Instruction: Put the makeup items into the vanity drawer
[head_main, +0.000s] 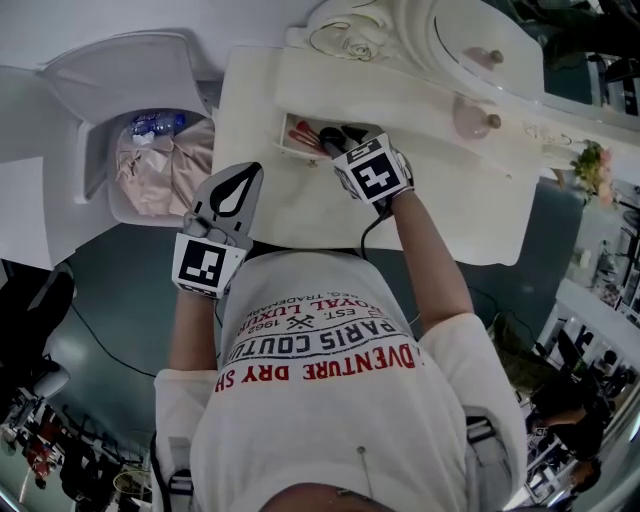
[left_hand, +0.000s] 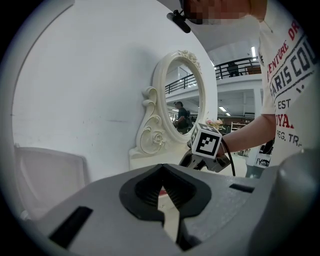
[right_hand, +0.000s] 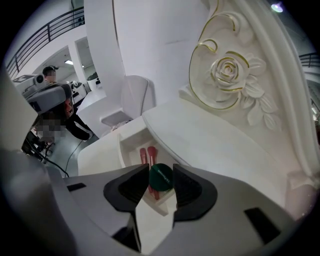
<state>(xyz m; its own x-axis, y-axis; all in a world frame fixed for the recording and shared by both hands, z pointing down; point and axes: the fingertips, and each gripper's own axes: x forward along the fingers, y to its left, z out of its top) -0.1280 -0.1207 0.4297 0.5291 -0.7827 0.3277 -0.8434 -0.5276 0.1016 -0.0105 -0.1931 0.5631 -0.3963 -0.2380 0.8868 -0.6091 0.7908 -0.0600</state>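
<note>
Head view, nearest the body: finds left claw (head_main: 243, 178) clenched shut on nothing, tips met, parked by the front corner of the desk (head_main: 260, 100), well apart from the work. Further out, right claw (head_main: 336, 146) tipped steeply down over the open drawer (head_main: 288, 140); plainly the nearer hand for anything left to do there.

Right gripper view: shows that claw released, jaws spread wide, with the green compact (right_hand: 161, 177) in the gap between them, flat lid toward the camera. Looks let go rather than pinched; cannot tell whether resting on the drawer floor or just above it. Round, so no long axis to mind. Lies straight ahead of the jaws and below, overlapping two red-handled sticks (right_hand: 145, 154) laid lengthwise in the drawer, itself running away from the claw under the desk top. Beyond, carved rose (right_hand: 231, 72) on the mirror frame.

Judged next: draw straight back along the claw's own line, clearing the compact without nudging it. Drawer not yet closed.
</note>
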